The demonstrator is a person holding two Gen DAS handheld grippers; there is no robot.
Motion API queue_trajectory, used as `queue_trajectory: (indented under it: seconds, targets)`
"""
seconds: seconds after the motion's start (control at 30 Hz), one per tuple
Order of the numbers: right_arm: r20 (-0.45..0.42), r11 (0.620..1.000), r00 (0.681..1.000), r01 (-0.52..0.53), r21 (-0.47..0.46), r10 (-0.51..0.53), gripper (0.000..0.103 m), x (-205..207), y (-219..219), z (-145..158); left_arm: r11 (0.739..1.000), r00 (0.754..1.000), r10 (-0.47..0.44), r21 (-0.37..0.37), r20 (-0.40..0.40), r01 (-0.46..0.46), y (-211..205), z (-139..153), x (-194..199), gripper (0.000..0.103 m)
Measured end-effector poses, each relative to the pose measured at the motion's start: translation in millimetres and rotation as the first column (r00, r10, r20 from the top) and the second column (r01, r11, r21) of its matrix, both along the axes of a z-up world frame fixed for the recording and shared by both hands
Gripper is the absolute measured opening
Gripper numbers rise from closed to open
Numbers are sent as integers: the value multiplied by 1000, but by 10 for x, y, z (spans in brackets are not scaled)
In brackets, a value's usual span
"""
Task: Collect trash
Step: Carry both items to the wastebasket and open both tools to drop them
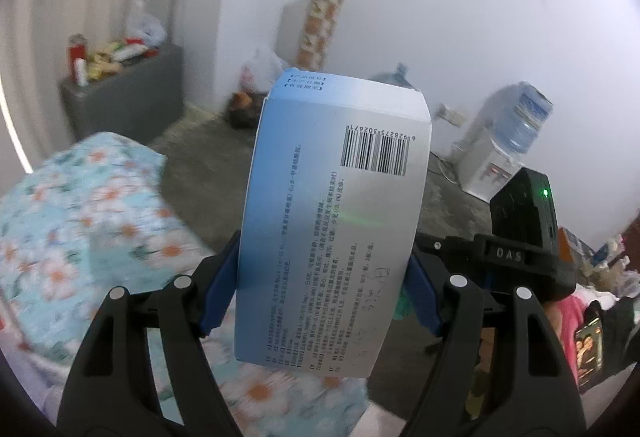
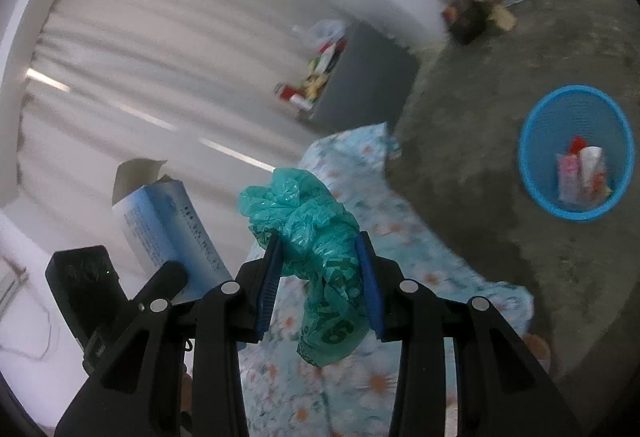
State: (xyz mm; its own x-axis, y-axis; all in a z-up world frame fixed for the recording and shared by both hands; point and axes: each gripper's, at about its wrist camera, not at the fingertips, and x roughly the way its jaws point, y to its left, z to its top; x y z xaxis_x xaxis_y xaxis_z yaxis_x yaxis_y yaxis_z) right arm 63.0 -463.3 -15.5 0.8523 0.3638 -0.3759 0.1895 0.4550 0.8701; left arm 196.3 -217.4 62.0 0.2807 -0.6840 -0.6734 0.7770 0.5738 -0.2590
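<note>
From my left wrist camera, my left gripper [image 1: 322, 289] has its fingers [image 1: 218, 289] clamped on the two long edges of a blue-and-white carton [image 1: 336, 213]. The carton stands up between them, barcode near its top and small print running down its face. Below it lies a floral bedspread [image 1: 92, 213]. Beyond, on the grey floor [image 1: 208, 157], I see a grey cabinet [image 1: 132, 93] loaded with packets, a white bag [image 1: 260, 71] by the wall, and a water dispenser [image 1: 504, 141] with its blue bottle. The other gripper's black body [image 1: 524, 221] shows at right, a green light lit on it.

From my right wrist camera, my right gripper [image 2: 320, 281] has its fingers [image 2: 370, 285] pressed on a crumpled green plastic bag [image 2: 316, 237], which bulges above them and hangs below. The carton [image 2: 168, 229] shows at left, held in the left gripper. The bedspread [image 2: 400, 257] lies beneath. At right, on the floor, well apart from the bed, stands a blue basket [image 2: 536, 177] with a few wrappers [image 2: 584, 173] inside.
</note>
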Motion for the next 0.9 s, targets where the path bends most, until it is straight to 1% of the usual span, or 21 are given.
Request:
queue_trajectory:
  seconds: [0.1,0.17,0.23,0.37,0.47,0.57,0.63,0.67,0.7,0.73,0.77,0.8,0.87,0.9]
  targets:
    - [-34,997,996,82,10,-81,37,-155,-268,-116,999,996,-29,30,-79,31,-352,-156,119,69]
    - [-65,990,988,142,12,-141,37,-259,-446,-206,997,990,-37,67,-140,47,-645,-319,242,69]
    - [-109,977,972,211,11,-209,37,-367,-649,-342,993,980,-53,97,-192,73,-951,-477,329,69]
    - [-181,956,942,292,30,-282,37,-456,-922,-612,982,961,-75,149,-265,118,-1486,-806,437,70]
    - [-236,940,919,337,51,-316,37,-418,-1127,-846,971,955,-80,195,-285,140,-1858,-1053,519,70]
    - [-267,932,905,358,59,-331,37,-327,-1301,-983,963,952,-71,227,-298,143,-2143,-1258,664,70]
    - [-281,920,895,383,84,-347,39,-209,-1424,-1123,965,955,-59,227,-289,129,-2324,-1348,775,70]
    - [-292,911,886,401,94,-359,42,-134,-1522,-1237,967,957,-55,225,-285,123,-2408,-1394,816,74]
    - [-304,905,879,413,100,-368,55,-90,-1581,-1345,966,957,-37,236,-288,109,-2490,-1486,879,80]
    - [-320,897,870,428,111,-375,62,-33,-1652,-1480,965,958,-15,247,-285,88,-2545,-1537,938,84]
    - [-351,889,856,443,117,-380,65,23,-1703,-1636,965,961,18,257,-277,56,-2580,-1603,982,84]
    - [-382,887,844,448,115,-377,65,53,-1736,-1753,962,961,46,270,-273,30,-2601,-1665,1059,84]
    - [-465,872,805,473,127,-369,65,53,-1733,-1997,955,959,97,298,-266,-14,-2573,-1748,1151,84]
    - [-465,868,805,477,139,-368,65,27,-1703,-2044,954,959,109,300,-262,-27,-2554,-1763,1167,84]
